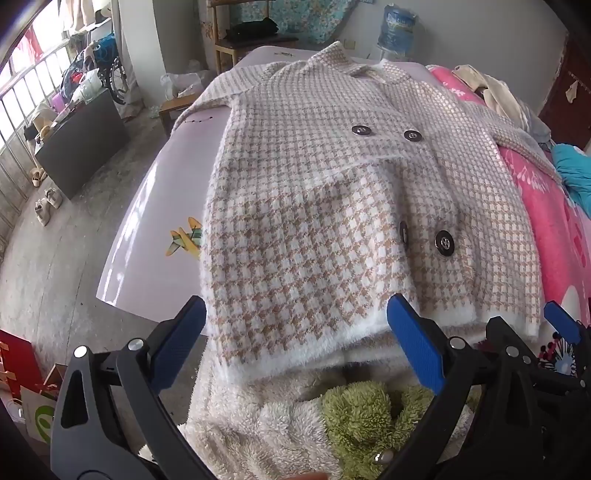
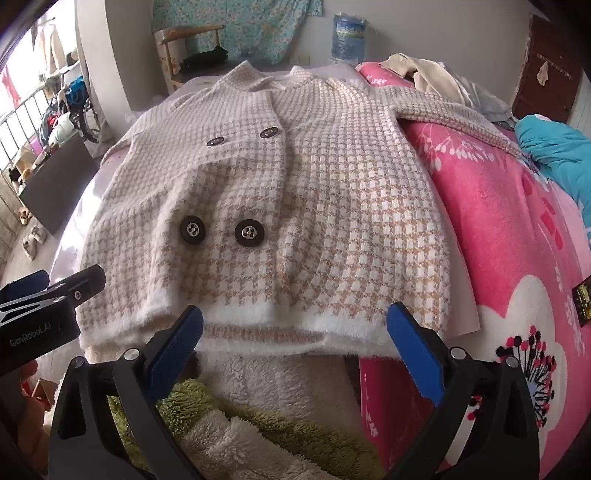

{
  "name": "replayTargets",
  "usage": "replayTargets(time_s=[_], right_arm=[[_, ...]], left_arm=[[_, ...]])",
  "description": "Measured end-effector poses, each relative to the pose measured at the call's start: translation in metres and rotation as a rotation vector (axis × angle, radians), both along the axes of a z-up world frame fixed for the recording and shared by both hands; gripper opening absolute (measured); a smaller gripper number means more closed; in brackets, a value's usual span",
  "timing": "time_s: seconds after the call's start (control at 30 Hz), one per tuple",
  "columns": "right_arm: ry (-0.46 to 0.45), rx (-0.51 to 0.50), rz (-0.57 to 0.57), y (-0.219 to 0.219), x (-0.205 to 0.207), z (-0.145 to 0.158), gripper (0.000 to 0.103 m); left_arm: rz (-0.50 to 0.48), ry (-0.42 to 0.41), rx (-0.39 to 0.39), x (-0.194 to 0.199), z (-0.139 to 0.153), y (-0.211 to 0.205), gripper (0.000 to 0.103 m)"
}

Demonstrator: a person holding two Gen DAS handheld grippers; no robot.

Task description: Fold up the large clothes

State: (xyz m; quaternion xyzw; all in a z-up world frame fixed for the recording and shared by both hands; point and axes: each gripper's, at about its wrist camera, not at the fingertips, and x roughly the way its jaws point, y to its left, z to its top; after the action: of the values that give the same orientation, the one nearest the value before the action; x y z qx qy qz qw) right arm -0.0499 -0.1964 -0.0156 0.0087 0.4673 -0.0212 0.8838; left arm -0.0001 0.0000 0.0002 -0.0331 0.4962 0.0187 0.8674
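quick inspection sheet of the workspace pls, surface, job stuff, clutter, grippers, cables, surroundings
surface: pale lilac board beside a pink floral blanket
job's things: houndstooth cardigan spread flat, front up, four dark buttons, white hem nearest the grippers
clutter: cream and green fleece below the hem; teal cloth and pale garments on the blanket
grippers: left gripper jaws open at the hem's left part; right gripper jaws open at its right part, neither holding cloth
cables: nothing seen
surroundings: water jug, wooden chair, wheelchair, shoes on the floor

Concrete floor, worn and dusty. Barred window at upper left admits daylight. Wooden chair against rear wall.
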Motion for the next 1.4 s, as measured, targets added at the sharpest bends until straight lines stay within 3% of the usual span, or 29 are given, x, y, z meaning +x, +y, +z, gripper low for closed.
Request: replayTargets(time_s=[1.4], right_arm=[[0.006,0.000,0.002,0.0025,0.0035,0.0011,0.097]], left_arm=[[-0.001,0.002,-0.008,-0.0014,0.0019,-0.0001,0.095]])
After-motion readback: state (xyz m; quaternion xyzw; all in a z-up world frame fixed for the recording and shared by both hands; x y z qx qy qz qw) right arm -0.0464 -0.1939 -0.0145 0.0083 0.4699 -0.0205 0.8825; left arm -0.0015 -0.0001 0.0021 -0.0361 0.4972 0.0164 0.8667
